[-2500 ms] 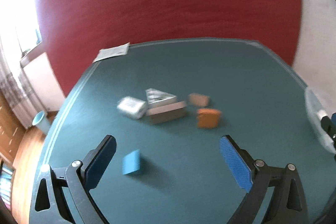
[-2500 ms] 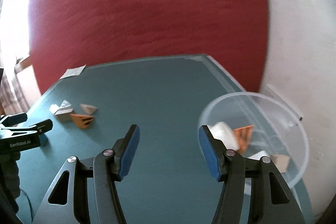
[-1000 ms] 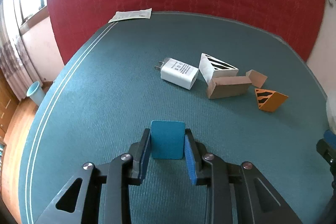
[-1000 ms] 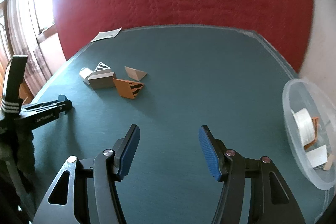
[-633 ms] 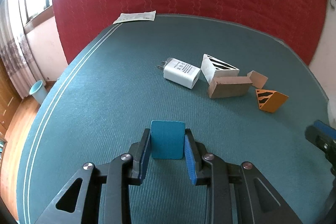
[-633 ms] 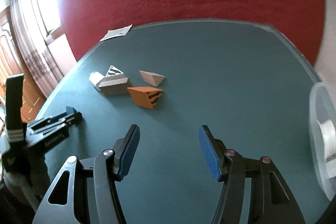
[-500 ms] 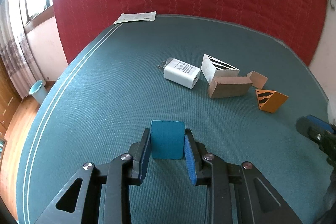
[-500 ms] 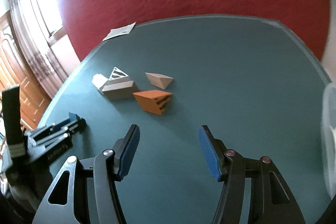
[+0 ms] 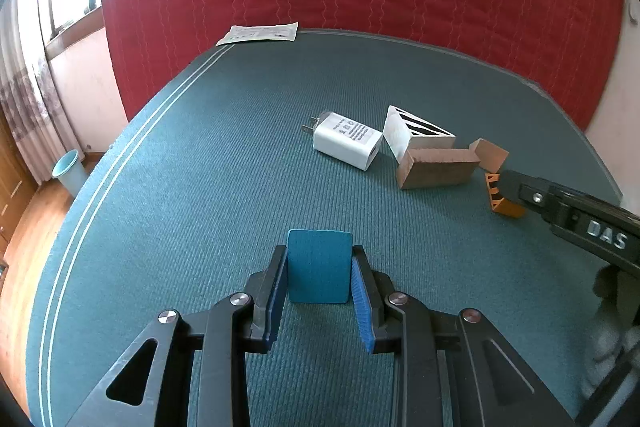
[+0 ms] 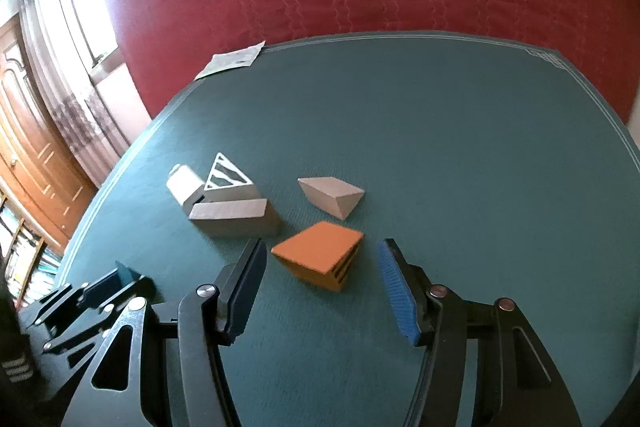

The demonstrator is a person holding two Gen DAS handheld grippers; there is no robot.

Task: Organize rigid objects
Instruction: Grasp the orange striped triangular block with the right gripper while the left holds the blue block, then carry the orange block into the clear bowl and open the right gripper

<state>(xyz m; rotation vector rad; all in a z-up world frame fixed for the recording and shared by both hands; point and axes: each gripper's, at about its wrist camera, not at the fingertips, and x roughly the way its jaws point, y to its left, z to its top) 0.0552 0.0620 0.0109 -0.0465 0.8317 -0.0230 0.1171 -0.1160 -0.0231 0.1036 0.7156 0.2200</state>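
Note:
My left gripper (image 9: 319, 255) is shut on a flat blue block (image 9: 319, 265), held upright just above the green table (image 9: 200, 187). My right gripper (image 10: 322, 247) is open and its jaws are closing. An orange striped wedge (image 10: 316, 255) lies between its fingertips with a gap on each side. In the left wrist view one finger of the right gripper (image 9: 560, 203) reaches over that orange wedge (image 9: 496, 197). The left gripper (image 10: 116, 281) shows at the lower left of the right wrist view.
Behind the orange wedge lie a tan wedge (image 10: 332, 195), a brown block (image 10: 234, 217), a white striped wedge (image 10: 226, 179) and a white charger (image 10: 184, 187). A paper sheet (image 9: 260, 33) sits at the table's far edge. A red quilted wall stands behind.
My right gripper has moved left across the table to the cluster, and the orange wedge now lies between its fingers; the clear bowl has left its view. The left gripper keeps still with the blue block.

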